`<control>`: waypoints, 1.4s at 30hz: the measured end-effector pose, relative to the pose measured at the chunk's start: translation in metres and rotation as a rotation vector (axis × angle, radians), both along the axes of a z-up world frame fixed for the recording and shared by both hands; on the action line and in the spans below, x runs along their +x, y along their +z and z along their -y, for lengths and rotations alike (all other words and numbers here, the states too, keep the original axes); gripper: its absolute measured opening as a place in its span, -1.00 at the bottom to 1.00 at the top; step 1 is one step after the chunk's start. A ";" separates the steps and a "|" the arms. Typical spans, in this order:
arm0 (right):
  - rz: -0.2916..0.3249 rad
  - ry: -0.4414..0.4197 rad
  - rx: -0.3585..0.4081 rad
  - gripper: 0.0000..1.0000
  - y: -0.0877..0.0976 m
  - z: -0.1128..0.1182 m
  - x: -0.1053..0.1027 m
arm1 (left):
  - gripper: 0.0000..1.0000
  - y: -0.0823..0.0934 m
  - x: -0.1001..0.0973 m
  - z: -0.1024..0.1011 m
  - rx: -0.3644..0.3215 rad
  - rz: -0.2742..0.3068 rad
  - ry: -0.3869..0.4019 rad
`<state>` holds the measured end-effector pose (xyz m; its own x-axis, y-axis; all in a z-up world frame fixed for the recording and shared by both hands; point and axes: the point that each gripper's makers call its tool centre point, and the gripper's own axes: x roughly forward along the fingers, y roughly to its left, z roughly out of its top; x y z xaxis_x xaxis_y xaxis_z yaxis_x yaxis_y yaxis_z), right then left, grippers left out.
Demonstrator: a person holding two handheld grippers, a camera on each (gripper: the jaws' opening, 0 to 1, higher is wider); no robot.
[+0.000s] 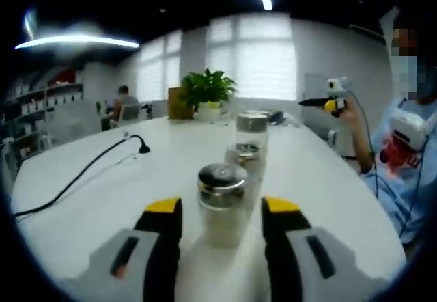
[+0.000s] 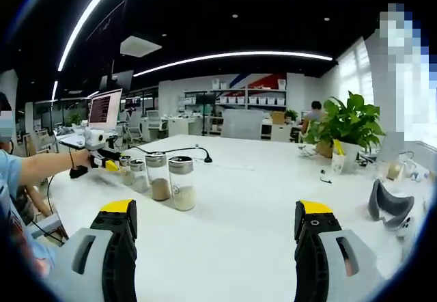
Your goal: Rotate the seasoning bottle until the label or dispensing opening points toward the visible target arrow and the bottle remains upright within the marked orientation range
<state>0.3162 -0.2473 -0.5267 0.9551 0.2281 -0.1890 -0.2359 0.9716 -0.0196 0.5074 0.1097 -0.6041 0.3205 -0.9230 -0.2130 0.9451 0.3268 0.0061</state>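
Glass: row of seasoning bottles on the white table [image 1: 102,199], metal caps, pale or brown fill.
Target bottle: nearest seasoning bottle [image 1: 222,203] in the left gripper view, upright, white grains inside, standing between the yellow-tipped jaws.
Left gripper [image 1: 222,216]: jaws spread either side of that bottle, a gap on both sides, nothing clamped yet. From the right gripper view it shows far left at the end of the row [image 2: 109,164], held by the person's hand [image 2: 87,157].
Right gripper [image 2: 217,223]: jaws wide apart, holding nothing, bare table between them; the row sits ahead and left, end bottle [image 2: 181,183] closest.
Arrow/marks: cannot make out any target arrow or orientation range on the table.
Label/opening: cap holes too blurred to read direction.
Step, my read: close in and grip for the turn.
How to do it well: centre the bottle, clamp low on the glass body, twist about its own axis, keep the base flat, don't nudge the next bottle [image 1: 246,162] just behind.
Risk: tipping it into the row.
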 end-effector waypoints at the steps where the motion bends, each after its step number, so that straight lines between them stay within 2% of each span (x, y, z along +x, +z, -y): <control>1: 0.001 0.000 0.004 0.99 0.000 0.000 0.000 | 0.10 0.003 0.002 -0.002 -0.018 0.010 0.040; 2: -0.001 -0.001 0.007 0.99 -0.001 0.000 0.001 | 0.16 0.005 0.004 -0.004 -0.031 0.012 0.082; 3: -0.005 -0.002 0.008 0.99 -0.001 0.001 0.001 | 0.21 0.006 0.009 -0.008 -0.048 0.010 0.167; 5: -0.005 -0.003 0.003 0.99 -0.002 0.001 0.000 | 0.23 0.006 0.013 -0.014 -0.076 -0.005 0.280; 6: 0.000 -0.005 0.003 0.99 0.000 0.002 0.000 | 0.19 0.013 0.011 -0.015 -0.130 0.019 0.308; 7: 0.007 -0.008 0.006 0.99 0.001 0.002 -0.001 | 0.12 0.017 0.007 -0.015 -0.187 0.016 0.325; 9: 0.012 -0.025 0.009 0.99 0.002 0.005 -0.001 | 0.14 0.015 0.005 -0.018 -0.213 -0.016 0.369; 11: 0.017 -0.041 0.011 0.99 0.003 0.009 -0.001 | 0.21 0.011 0.001 -0.019 -0.212 -0.026 0.399; 15: 0.002 -0.055 0.020 0.99 0.001 0.013 -0.001 | 0.20 0.003 -0.003 -0.015 -0.190 -0.049 0.473; 16: 0.000 -0.057 0.017 0.99 0.000 0.014 0.000 | 0.20 0.003 -0.005 -0.014 -0.211 -0.067 0.489; 17: 0.000 -0.062 0.018 0.99 0.000 0.014 0.000 | 0.23 0.004 -0.006 -0.009 -0.210 -0.061 0.483; 19: 0.002 -0.069 0.032 0.99 0.000 0.016 0.001 | 0.37 0.001 -0.005 -0.003 -0.128 0.003 0.484; 20: 0.003 -0.069 0.034 0.99 0.000 0.016 0.001 | 0.39 0.002 -0.003 -0.004 -0.123 0.032 0.514; 23: -0.008 -0.060 0.021 0.99 -0.002 0.015 0.001 | 0.25 0.005 0.000 -0.003 -0.139 0.046 0.559; 25: -0.008 -0.057 0.022 0.99 -0.002 0.014 0.001 | 0.10 0.013 0.007 -0.014 -0.146 0.117 0.653; 27: -0.012 -0.059 0.024 0.99 -0.003 0.014 0.001 | 0.09 0.016 0.008 -0.013 -0.169 0.113 0.660; 29: -0.037 -0.076 0.000 0.99 -0.008 0.017 0.003 | 0.04 0.016 0.005 -0.007 -0.211 0.069 0.648; 30: -0.039 -0.082 -0.005 0.99 -0.009 0.018 0.003 | 0.02 0.010 0.004 0.004 -0.190 0.072 0.629; 32: -0.043 -0.089 -0.014 0.99 -0.009 0.019 0.002 | -0.04 0.008 0.006 0.005 -0.186 0.071 0.635; 34: -0.040 -0.090 -0.007 0.99 -0.009 0.020 0.002 | -0.20 0.007 0.008 0.004 -0.199 0.059 0.645; 36: -0.038 -0.093 -0.001 0.99 -0.009 0.021 0.002 | -0.32 0.006 0.010 0.002 -0.196 0.071 0.668; 39: -0.039 -0.095 -0.003 0.99 -0.009 0.022 0.002 | -0.33 0.006 0.012 0.004 -0.198 0.072 0.659; 42: -0.037 -0.092 -0.002 0.99 -0.009 0.021 0.001 | -0.36 0.007 0.011 0.005 -0.176 0.108 0.643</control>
